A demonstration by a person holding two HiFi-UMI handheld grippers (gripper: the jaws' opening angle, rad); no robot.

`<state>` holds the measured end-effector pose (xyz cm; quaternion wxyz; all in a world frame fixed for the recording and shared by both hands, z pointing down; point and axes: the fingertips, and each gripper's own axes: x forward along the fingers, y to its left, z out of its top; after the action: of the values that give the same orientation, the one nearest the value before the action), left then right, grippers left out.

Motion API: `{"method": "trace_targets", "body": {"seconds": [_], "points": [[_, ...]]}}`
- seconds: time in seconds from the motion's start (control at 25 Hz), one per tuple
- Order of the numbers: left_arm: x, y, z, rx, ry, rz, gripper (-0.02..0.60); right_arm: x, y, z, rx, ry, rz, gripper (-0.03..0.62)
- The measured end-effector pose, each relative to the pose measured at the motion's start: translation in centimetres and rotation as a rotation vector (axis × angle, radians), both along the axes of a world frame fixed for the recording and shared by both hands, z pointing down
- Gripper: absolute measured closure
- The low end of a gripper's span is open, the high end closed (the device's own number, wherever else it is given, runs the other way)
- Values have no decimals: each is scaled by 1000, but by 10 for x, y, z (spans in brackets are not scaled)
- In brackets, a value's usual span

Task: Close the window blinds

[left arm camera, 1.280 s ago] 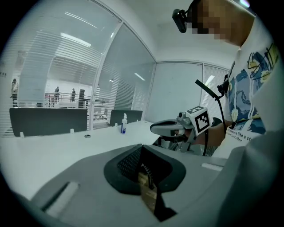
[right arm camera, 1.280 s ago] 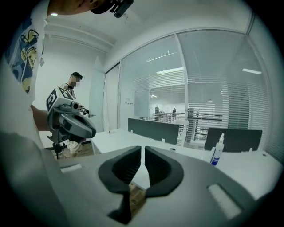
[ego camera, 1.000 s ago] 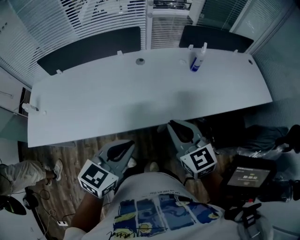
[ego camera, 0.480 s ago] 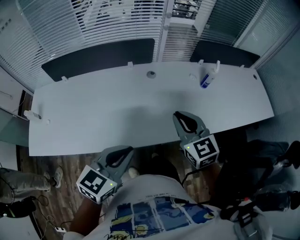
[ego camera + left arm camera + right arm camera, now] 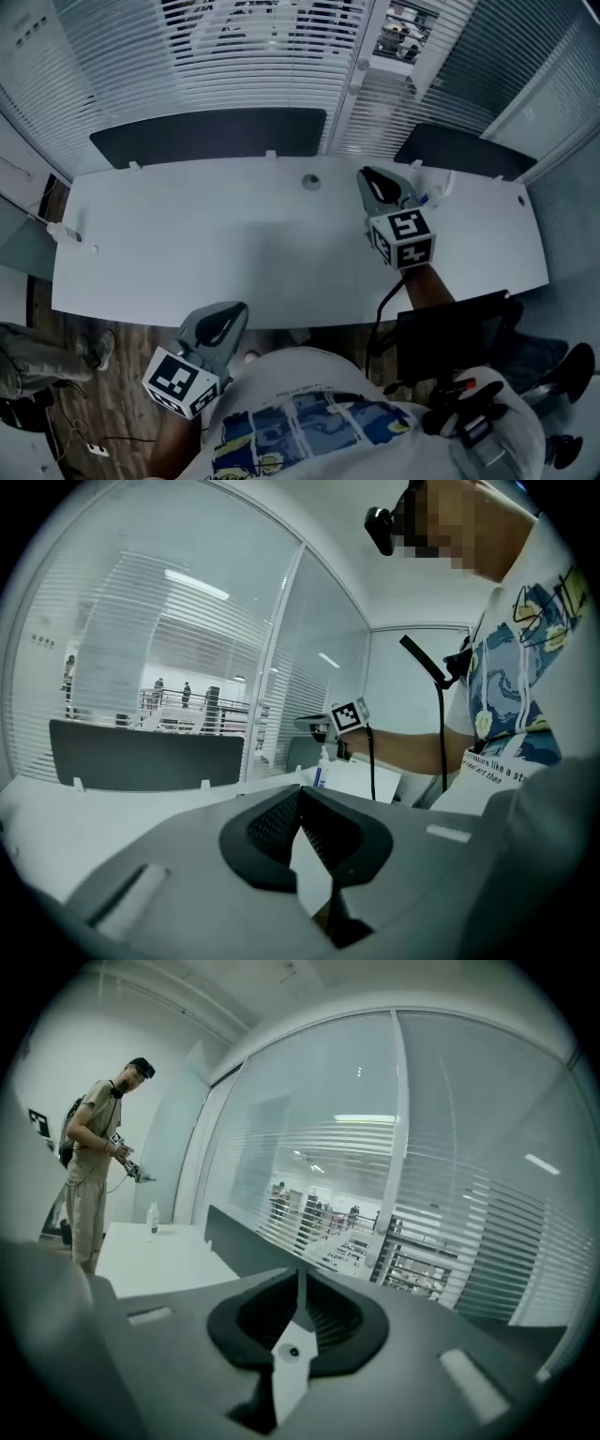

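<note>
The window blinds (image 5: 253, 56) hang behind the white desk, their slats turned flat, so the office beyond shows through. The right gripper view shows the same slatted blinds (image 5: 328, 1166) ahead. My right gripper (image 5: 375, 180) is held over the back right of the desk, pointing at the blinds, jaws shut and empty. It also shows in the left gripper view as the right gripper (image 5: 311, 726) on an outstretched arm. My left gripper (image 5: 228, 317) stays low in front of the desk edge, its jaws meeting at the tips with nothing between them.
A white desk (image 5: 216, 253) stands between me and the window, with two dark panels (image 5: 206, 139) along its back edge. A spray bottle (image 5: 435, 193) stands just right of my right gripper. Another person (image 5: 92, 1171) stands far left by a second desk.
My right gripper rose from below the desk's front edge and moved forward over the desk toward the blinds. The left gripper stayed low. The view shifted closer to the window.
</note>
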<state>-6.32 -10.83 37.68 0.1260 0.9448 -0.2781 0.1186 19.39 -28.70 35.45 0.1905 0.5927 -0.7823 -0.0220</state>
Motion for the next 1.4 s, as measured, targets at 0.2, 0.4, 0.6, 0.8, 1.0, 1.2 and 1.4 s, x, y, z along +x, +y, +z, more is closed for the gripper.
{"method": "trace_targets", "body": {"seconds": [0.2, 0.4, 0.6, 0.8, 1.0, 1.2, 1.4], "points": [[0, -13, 0, -16, -13, -93, 577, 44, -95, -14, 23, 10, 55, 548], [-7, -17, 1, -17, -22, -199, 577, 75, -178, -30, 71, 75, 121, 525], [-16, -15, 3, -30, -34, -288, 577, 104, -236, -35, 80, 88, 206, 490], [-28, -8, 9, -48, -46, -359, 577, 113, -266, -33, 75, 62, 260, 459], [-31, -5, 11, -53, -49, -384, 577, 113, -280, -40, 82, 24, 289, 459], [-31, 0, 11, -52, -47, -392, 577, 117, -284, -43, 93, -6, 343, 459], [-36, 2, 14, -63, -48, -407, 577, 110, -287, -49, 126, -4, 365, 468]]}}
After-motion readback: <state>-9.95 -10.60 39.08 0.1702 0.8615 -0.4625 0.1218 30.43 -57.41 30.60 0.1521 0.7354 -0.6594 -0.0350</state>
